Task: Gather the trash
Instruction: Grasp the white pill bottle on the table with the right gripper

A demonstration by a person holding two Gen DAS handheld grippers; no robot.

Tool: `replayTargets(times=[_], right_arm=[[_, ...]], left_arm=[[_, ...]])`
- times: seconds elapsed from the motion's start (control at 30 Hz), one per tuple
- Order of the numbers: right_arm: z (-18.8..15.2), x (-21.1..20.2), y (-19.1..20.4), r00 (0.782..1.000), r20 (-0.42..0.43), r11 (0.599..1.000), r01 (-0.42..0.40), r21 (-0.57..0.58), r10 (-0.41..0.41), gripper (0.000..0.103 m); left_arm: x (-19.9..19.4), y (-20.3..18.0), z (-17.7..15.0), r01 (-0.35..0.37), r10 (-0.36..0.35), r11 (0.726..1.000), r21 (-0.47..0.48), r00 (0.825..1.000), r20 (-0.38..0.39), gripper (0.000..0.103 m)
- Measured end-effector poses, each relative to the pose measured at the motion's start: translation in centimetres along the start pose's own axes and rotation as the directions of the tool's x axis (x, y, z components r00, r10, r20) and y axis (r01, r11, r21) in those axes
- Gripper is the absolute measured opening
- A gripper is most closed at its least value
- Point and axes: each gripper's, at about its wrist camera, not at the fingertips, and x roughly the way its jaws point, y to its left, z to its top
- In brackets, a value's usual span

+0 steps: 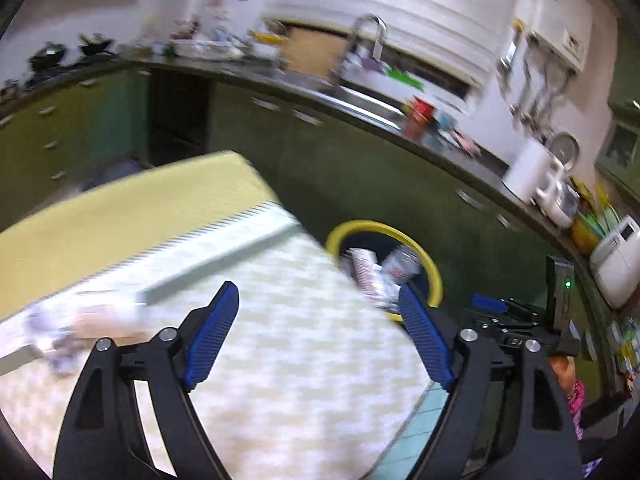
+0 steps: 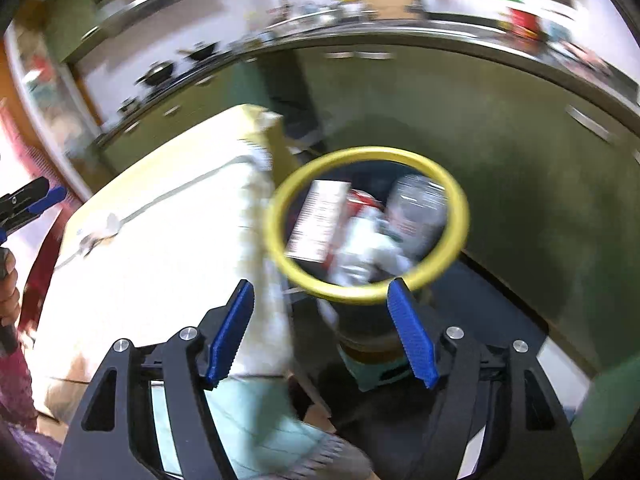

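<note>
1. Hanging over the table, the left gripper has its blue fingers spread wide, with nothing between them.
2. Pointing down at the trash bin, the right gripper is wide open too, and it holds nothing.
3. That bin has a yellow ring on top and stands on the floor, just beside the table edge. Inside it lie a printed carton and a crumpled clear bottle.
4. More trash is on the table: a crumpled bit sits to the left of the left gripper. The picture is blurry there, so it may be paper or plastic; I cannot tell which.
5. What could go wrong: the bin already looks quite full, so a new piece dropped on top could roll off onto the floor.
6. The tablecloth hangs down close to the bin. A finger swinging past could catch it and pull things off the table.
7. The two grippers are close together, so a fast reach could make them bump.
</note>
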Motion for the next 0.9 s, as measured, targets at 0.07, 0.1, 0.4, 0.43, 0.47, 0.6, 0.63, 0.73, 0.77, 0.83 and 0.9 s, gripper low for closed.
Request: replayTargets(times=[0.07, 0.1, 0.4, 0.43, 0.47, 0.6, 0.63, 0.73, 0.77, 0.83, 0.9], right_arm=[[1.0, 0.8, 2.8, 0.999, -0.010, 0.997, -0.042, -0.063, 0.041, 0.069], [1.5, 1.2, 4.0, 0.998, -0.013, 0.994, -0.062, -0.094, 0.061, 0.069], [5.0, 6.7, 18.6, 0.963, -0.132, 0.863, -0.271, -0.426, 0.237, 0.069], [5.3, 7.5, 20.4, 0.955, -0.148, 0.837, -0.295, -0.462, 0.255, 0.069], [5.6, 8.1, 22.0, 0.946, -0.166, 0.809, -0.324, -0.490, 0.278, 0.069], [6.7, 10.8, 26.4, 0.905, -0.219, 0.708, -0.422, -0.566, 0.365, 0.072], [7.0, 11.6, 27.7, 0.892, -0.239, 0.678, -0.447, -0.584, 0.383, 0.072], [7.4, 14.1, 30.5, 0.873, -0.287, 0.619, -0.483, -0.619, 0.395, 0.072], [7.5, 15.0, 31.1, 0.868, -0.304, 0.609, -0.492, -0.622, 0.392, 0.073], [7.9, 17.3, 32.3, 0.861, -0.336, 0.595, -0.507, -0.624, 0.381, 0.073], [8.3, 19.2, 33.3, 0.848, -0.371, 0.581, -0.530, -0.617, 0.379, 0.074]], left_arm=[[-2.6, 2.5, -0.4, -0.039, 0.039, 0.999, 0.000, 0.998, 0.048, 0.081], [-3.6, 3.5, -0.7, -0.058, 0.058, 0.998, -0.003, 0.996, 0.072, 0.081], [-8.5, 12.6, -4.3, -0.201, 0.215, 0.974, -0.104, 0.965, 0.151, 0.084], [-8.6, 13.2, -4.5, -0.211, 0.227, 0.971, -0.112, 0.962, 0.153, 0.084], [-8.7, 13.7, -4.7, -0.219, 0.235, 0.969, -0.117, 0.960, 0.153, 0.085], [-9.2, 15.7, -5.0, -0.211, 0.237, 0.963, -0.169, 0.959, 0.156, 0.086], [-9.2, 16.0, -5.1, -0.207, 0.235, 0.962, -0.177, 0.959, 0.157, 0.086], [-9.6, 16.2, -5.3, -0.208, 0.236, 0.962, -0.175, 0.958, 0.163, 0.086], [-9.6, 16.0, -5.1, -0.211, 0.240, 0.962, -0.173, 0.956, 0.167, 0.086], [-9.8, 16.2, -5.1, -0.210, 0.241, 0.961, -0.179, 0.954, 0.178, 0.088], [-9.8, 16.5, -5.2, -0.206, 0.240, 0.960, -0.190, 0.955, 0.177, 0.088]])
